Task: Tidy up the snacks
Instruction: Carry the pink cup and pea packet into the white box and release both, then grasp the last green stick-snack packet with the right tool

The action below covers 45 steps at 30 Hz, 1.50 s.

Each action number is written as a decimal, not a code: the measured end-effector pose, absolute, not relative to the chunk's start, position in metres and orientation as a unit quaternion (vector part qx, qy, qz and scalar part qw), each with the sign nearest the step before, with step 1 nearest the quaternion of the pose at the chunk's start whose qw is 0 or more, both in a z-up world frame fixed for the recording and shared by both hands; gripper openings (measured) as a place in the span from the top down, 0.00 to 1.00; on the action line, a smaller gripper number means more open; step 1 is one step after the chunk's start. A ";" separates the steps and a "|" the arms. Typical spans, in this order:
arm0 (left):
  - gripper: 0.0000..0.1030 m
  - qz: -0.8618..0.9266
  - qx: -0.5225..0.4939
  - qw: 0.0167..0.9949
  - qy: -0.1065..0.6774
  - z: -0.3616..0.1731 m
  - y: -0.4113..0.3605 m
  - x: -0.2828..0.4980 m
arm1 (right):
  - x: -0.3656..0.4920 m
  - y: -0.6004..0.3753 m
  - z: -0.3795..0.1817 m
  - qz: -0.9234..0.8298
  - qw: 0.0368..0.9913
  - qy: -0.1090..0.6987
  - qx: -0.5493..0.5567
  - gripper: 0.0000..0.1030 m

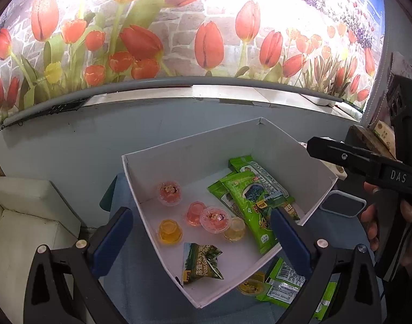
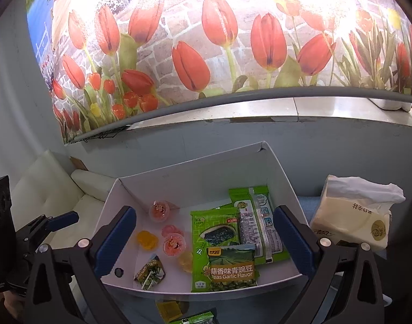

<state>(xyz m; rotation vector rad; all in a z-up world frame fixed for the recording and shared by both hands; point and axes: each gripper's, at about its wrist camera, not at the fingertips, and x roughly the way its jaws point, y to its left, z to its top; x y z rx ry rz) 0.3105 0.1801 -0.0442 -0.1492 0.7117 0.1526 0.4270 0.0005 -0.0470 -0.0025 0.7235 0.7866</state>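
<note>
Most snacks already lie in the white box (image 2: 195, 172): jelly cups (image 2: 174, 244) on its left, green packets (image 2: 219, 232) on its right. A yellow cup (image 1: 251, 286) and more packets (image 1: 289, 286) wait outside, just beside its near wall. Both grippers, left (image 1: 200, 232) and right (image 2: 204, 232), hover above the box, jaws spread wide and empty.

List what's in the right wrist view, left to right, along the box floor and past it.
Small peas packet → orange jelly cup → pink jelly cup → large Peas Garlic Flavor bag → white box wall → tissue pack.
</note>
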 end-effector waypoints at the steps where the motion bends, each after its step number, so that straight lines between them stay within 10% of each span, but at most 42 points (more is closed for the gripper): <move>1: 0.00 0.072 -0.071 0.933 0.345 -0.042 0.178 0.307 | 0.424 -0.002 -0.046 0.378 0.860 0.343 0.001 0.00; 39: 0.00 0.043 -0.119 0.929 0.349 -0.088 0.062 0.058 | 0.301 -0.033 -0.208 0.413 0.784 0.405 -0.223 0.00; 42: 0.00 0.038 -0.123 0.929 0.347 -0.089 0.061 0.061 | 0.298 -0.037 -0.204 0.415 0.790 0.394 -0.220 0.29; 45: 0.00 0.034 -0.117 0.928 0.351 -0.092 0.058 0.068 | 0.295 -0.043 -0.201 0.406 0.792 0.399 -0.218 0.35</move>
